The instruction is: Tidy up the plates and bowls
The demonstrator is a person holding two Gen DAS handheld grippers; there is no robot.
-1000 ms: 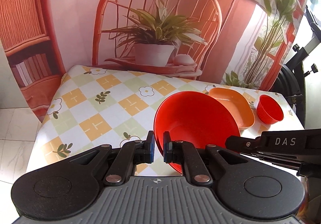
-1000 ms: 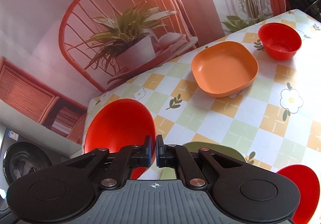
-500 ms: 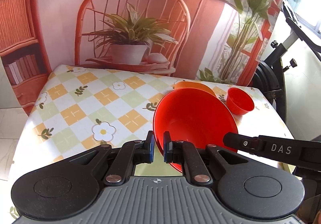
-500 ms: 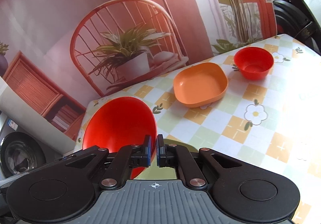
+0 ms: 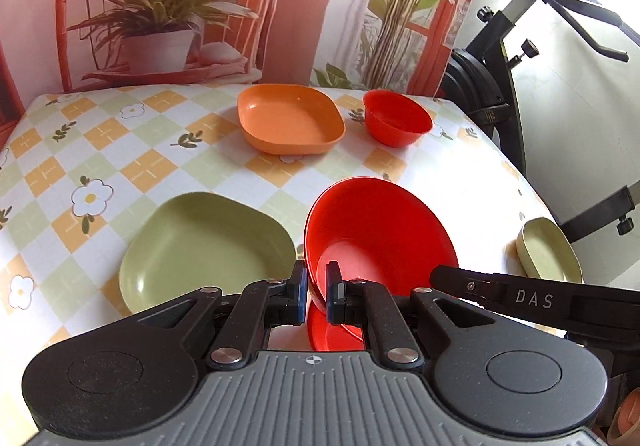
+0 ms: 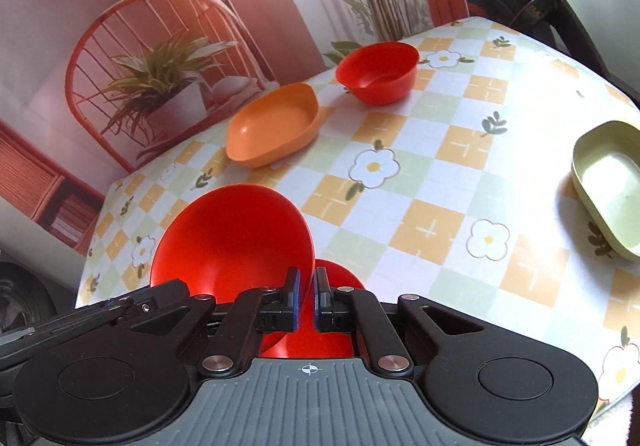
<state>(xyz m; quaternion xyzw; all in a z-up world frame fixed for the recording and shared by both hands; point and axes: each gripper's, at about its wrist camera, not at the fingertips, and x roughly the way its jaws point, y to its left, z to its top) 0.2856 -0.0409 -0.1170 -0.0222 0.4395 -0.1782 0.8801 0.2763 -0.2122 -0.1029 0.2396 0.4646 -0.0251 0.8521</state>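
Observation:
A large red bowl (image 5: pixel 380 230) hangs tilted just above the checked table (image 5: pixel 152 166). My left gripper (image 5: pixel 316 286) is shut on its left rim. My right gripper (image 6: pixel 307 298) is shut on the opposite rim of the same red bowl (image 6: pixel 232 238). A second red dish (image 5: pixel 332 334) lies directly under the held bowl, mostly hidden. A green plate (image 5: pixel 208 250) sits to its left. An orange plate (image 5: pixel 290 118) and a small red bowl (image 5: pixel 396 118) stand at the back. A small green bowl (image 6: pixel 608 182) rests near the right edge.
A printed backdrop (image 5: pixel 168 6) with a chair and plant closes off the far side of the table. An exercise bike (image 5: pixel 500 86) stands beyond the right edge. Open tablecloth lies between the orange plate and the green plate.
Both grippers have carried the red bowl rightward and down toward the near part of the table. The green plate and the red dish underneath have come into view.

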